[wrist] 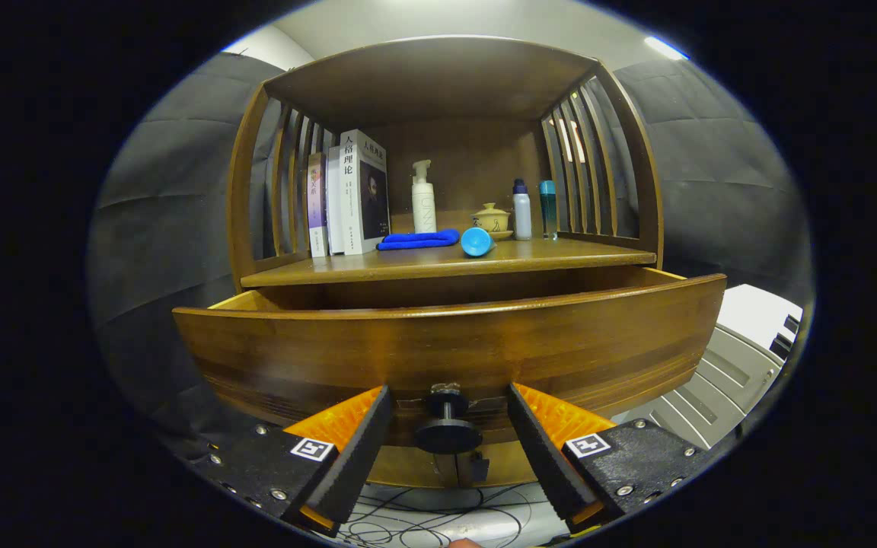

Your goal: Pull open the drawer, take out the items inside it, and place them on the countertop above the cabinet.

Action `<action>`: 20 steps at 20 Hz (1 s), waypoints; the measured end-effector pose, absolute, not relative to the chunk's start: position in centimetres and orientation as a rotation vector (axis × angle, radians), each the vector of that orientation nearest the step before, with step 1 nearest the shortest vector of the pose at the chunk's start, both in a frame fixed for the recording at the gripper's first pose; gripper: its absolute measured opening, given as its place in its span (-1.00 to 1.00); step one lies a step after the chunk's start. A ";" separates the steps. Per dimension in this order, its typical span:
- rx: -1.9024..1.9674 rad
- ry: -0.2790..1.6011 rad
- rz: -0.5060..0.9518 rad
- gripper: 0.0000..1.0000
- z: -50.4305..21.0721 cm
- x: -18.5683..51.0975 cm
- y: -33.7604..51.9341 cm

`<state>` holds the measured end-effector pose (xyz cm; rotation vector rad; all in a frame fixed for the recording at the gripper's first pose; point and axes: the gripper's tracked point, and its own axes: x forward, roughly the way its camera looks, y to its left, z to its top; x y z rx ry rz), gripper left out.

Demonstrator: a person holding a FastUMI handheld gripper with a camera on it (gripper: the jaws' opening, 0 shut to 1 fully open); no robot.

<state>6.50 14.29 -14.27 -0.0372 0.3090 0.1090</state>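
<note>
My gripper shows me two wedge-shaped fingers, broad at the near end and tapering toward the far tips. Each inner face carries a thick, finely textured pad; the outer faces are ribbed. On each finger's base block sits a square white tag with a black pattern, left and right, ringed by small silver screws. The fingers stand apart, flanking the drawer knob without touching it.

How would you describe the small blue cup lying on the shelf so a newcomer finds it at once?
Start at the wooden cabinet, whose drawer stands pulled out beyond the open gripper. On the countertop above, right of the folded blue cloth, lies the round light-blue cup. It alone lies tipped on its side; the bottles behind stand upright.
</note>
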 end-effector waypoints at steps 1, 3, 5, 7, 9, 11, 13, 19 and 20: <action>-0.034 0.302 0.108 0.90 -14.2 6.7 14.4; -0.041 0.291 0.106 0.90 -14.3 7.1 14.5; -0.040 0.289 0.103 0.90 -14.4 7.6 14.6; -0.041 0.293 0.100 0.90 -14.5 8.2 14.8; -0.044 0.297 0.100 0.90 -14.4 8.9 14.8; -0.045 0.296 0.098 0.90 -14.5 9.5 14.9; -0.043 0.296 0.095 0.90 -14.6 10.1 15.1; -0.080 0.269 0.090 0.90 -14.5 11.6 15.4; -0.088 0.261 0.089 0.90 -14.6 11.9 15.4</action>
